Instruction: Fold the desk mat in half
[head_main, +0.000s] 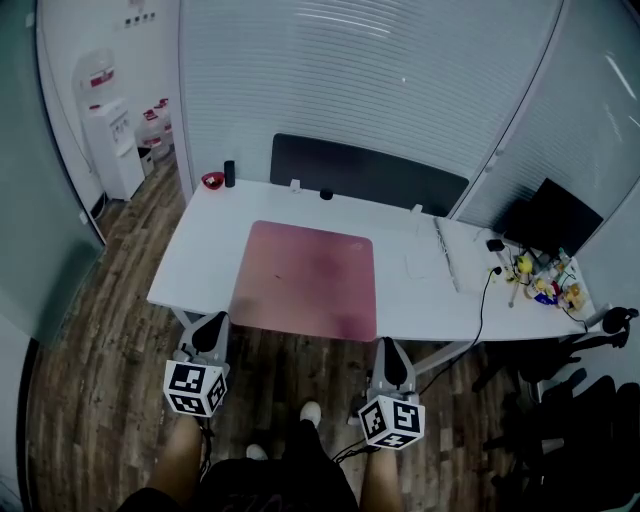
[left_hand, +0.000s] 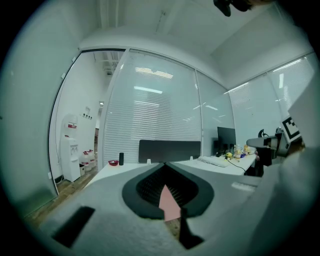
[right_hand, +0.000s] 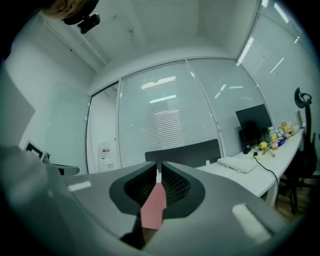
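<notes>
While the pink rectangular desk mat (head_main: 305, 280) lies ahead at the near edge of the white table (head_main: 205, 240), the left gripper (head_main: 210, 325) is pressed together (right gripper (head_main: 388, 350) slightly parted).

On the table (head_main: 210, 240), desk mat (head_main: 305, 280) left of keyboard (head_main: 446, 255)

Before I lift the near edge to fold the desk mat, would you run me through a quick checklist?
1. The left gripper is shut on the desk mat: ok.
2. The right gripper is clamped on the mat: not ok; its fingers stand slightly apart around the edge.
3. Nothing lies on the mat: ok.
4. The mat lies flat: ok.
5. The keyboard sits off the mat: ok.
</notes>
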